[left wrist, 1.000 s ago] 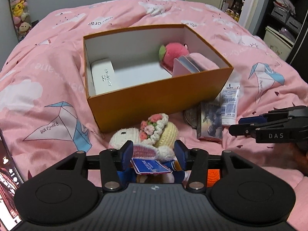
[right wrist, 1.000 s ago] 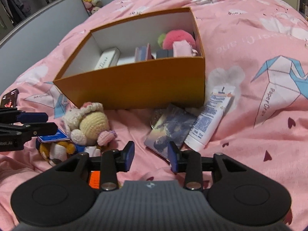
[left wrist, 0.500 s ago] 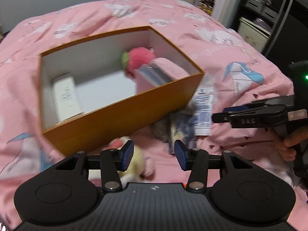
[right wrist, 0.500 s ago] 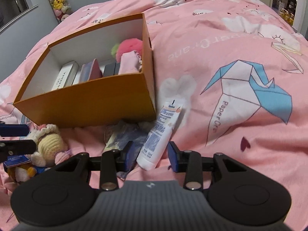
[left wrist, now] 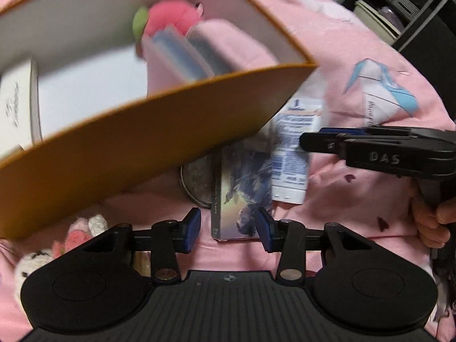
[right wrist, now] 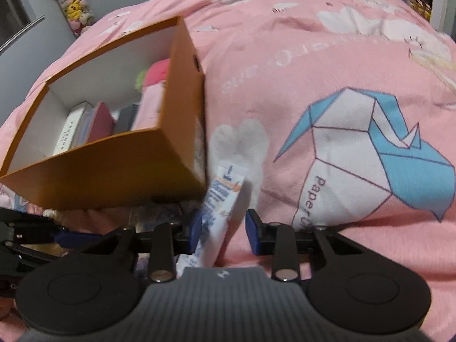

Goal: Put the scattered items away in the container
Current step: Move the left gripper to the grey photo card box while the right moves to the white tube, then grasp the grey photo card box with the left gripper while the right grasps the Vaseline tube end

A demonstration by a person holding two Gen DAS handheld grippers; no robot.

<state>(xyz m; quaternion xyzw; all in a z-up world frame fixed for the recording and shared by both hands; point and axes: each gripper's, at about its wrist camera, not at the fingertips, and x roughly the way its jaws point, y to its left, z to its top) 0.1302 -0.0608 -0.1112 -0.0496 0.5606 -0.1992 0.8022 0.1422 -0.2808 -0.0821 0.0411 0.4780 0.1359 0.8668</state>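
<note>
The white squeeze tube (right wrist: 221,213), lying on the pink quilt (right wrist: 327,57) just beside the orange cardboard box (right wrist: 114,168), is being framed between the wide-open right gripper (right wrist: 222,235). Closing on its soft, slippery body is probably being called for next. The left gripper (left wrist: 228,230) is being held wide and empty over a glossy flat case (left wrist: 242,193).

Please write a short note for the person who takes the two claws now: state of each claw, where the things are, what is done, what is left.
Left claw: open, empty, over the picture-printed flat case.
Right claw: open, astride the white squeeze tube with blue print, not closed.
Orange cardboard box sits on the pink bedspread.
Done: white rectangular box, pink fluffy plush and pink cases are inside.
Left: tube, flat case, round grey tin partly under it, crochet doll by the box front.
</note>
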